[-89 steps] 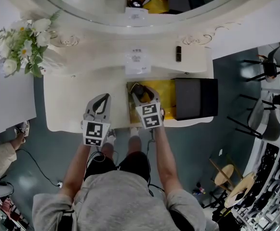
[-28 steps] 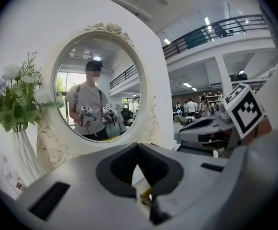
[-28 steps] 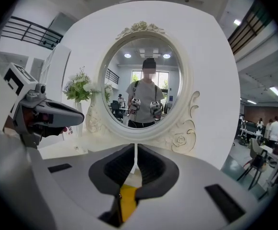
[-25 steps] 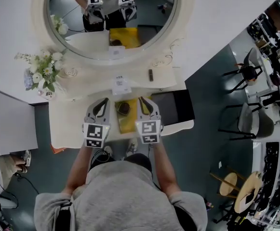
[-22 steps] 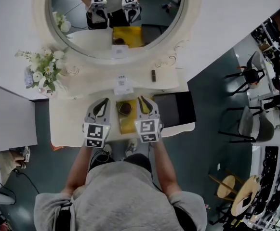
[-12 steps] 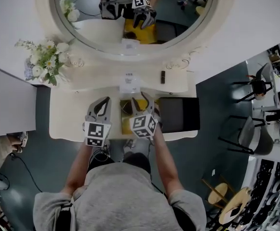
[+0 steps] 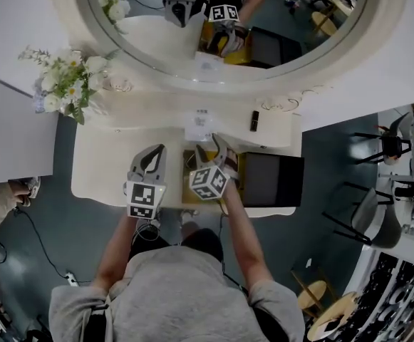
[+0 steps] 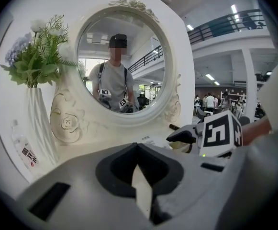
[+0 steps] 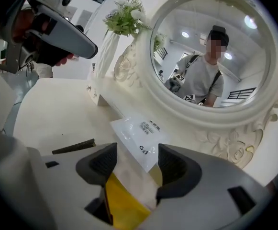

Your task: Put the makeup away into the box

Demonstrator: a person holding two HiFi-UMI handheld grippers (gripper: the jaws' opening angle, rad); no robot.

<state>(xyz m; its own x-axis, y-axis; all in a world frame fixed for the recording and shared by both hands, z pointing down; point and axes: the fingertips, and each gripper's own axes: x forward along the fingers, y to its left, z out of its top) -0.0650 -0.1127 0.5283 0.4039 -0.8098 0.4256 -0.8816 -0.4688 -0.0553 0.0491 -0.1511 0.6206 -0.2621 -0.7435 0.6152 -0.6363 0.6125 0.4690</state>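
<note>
**Dressing table: right gripper open over the box, next pick pending**

Cream dressing table (image 7: pixel 100 162) under a round mirror (image 7: pixel 142 45), with a flower vase (image 7: pixel 68 84) at its left end. The yellow box (image 9: pixel 122 202) sits open at the front edge, its black lid (image 7: pixel 274 180) just beside it on the right. Your right gripper (image 9: pixel 131 164) hangs low over the box. Its jaws have just been opening and now stand apart with nothing pinched, only the yellow lining below them. Your left gripper (image 8: pixel 139 176) is closed on nothing, just left of the box.

Outside the box: a clear packet (image 7: pixel 201 125) and a small dark tube (image 7: pixel 254 120), both at the back of the table by the mirror's foot. Anything already in the box is hidden by the gripper.

Judgement: the packet lies straight ahead of the right jaws and looks like the next pick. It is flat and probably slick, so come in shallow, take one free edge, and close fully before you lift. Keep the left gripper clear of the box mouth.
</note>
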